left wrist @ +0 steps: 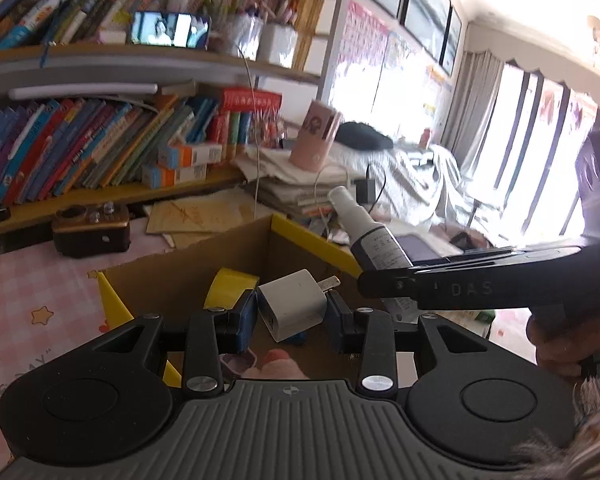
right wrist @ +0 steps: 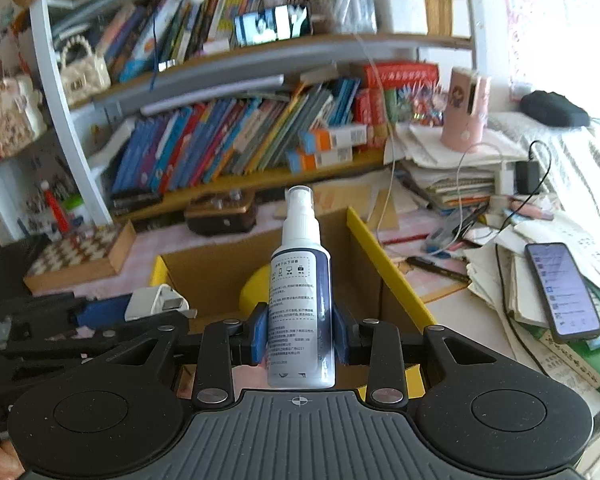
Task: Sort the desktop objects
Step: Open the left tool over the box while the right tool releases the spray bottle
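Note:
My left gripper (left wrist: 292, 312) is shut on a white USB wall charger (left wrist: 290, 306), its metal prongs pointing right, held over an open cardboard box (left wrist: 172, 276) with yellow flap edges. A yellow tape roll (left wrist: 230, 286) lies inside the box. My right gripper (right wrist: 300, 334) is shut on a white spray bottle (right wrist: 302, 296) with a printed label, nozzle pointing away, also above the box (right wrist: 216, 272). In the left wrist view the bottle (left wrist: 364, 236) and the right gripper's body sit at the right. The charger (right wrist: 156, 300) shows at the left of the right wrist view.
A shelf of leaning books (left wrist: 80, 148) runs behind the desk. A brown box with knobs (left wrist: 92, 230) stands behind the cardboard box. A checkered board (right wrist: 80, 254) lies to its left. Stacked papers, a pink cup (right wrist: 466, 110), cables and a lit phone (right wrist: 562, 294) crowd the right.

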A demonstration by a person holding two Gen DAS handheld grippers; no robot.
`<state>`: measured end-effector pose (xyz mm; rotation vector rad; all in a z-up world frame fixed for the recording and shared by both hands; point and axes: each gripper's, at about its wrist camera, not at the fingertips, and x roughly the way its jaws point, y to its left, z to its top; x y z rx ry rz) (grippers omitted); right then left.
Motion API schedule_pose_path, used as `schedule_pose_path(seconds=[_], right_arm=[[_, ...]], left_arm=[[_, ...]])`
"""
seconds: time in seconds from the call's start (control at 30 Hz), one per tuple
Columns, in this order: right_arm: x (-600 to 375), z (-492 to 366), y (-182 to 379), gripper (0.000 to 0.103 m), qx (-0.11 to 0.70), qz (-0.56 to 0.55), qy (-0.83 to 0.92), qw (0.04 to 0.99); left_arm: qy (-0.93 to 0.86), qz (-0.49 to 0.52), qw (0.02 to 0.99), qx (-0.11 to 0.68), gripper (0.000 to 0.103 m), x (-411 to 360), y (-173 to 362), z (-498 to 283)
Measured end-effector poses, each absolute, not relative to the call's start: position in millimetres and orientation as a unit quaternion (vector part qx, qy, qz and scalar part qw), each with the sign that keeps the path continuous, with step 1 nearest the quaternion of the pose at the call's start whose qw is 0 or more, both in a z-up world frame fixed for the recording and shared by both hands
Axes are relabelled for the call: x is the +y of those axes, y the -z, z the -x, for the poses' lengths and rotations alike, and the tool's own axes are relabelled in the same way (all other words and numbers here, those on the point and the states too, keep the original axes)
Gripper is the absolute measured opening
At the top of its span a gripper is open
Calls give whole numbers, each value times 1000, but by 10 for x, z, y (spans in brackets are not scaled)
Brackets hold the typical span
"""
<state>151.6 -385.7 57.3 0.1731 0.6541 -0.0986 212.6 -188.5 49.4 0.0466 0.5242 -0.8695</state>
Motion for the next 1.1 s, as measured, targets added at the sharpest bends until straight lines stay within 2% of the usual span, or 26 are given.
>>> schedule_pose_path(seconds=[0.47,0.67,1.03,1.1], right_arm=[[-3983,-2013,-55,33,425,-54,3,904],[-4020,-2131,25,33,458,-50,-8,887],[-4056,-2294,180,34,491,-60,0,869],[-4064,-2272,168,34,484,-64,0,872]], left_arm=[[424,-96,843,315,34,-2329,-52,-2137],[422,-53,837,343,35,-2302,5,-2241],[416,-59,845,330,37,-2311,0,-2169],[412,-60,850,322,42,-2298,-8,-2147]])
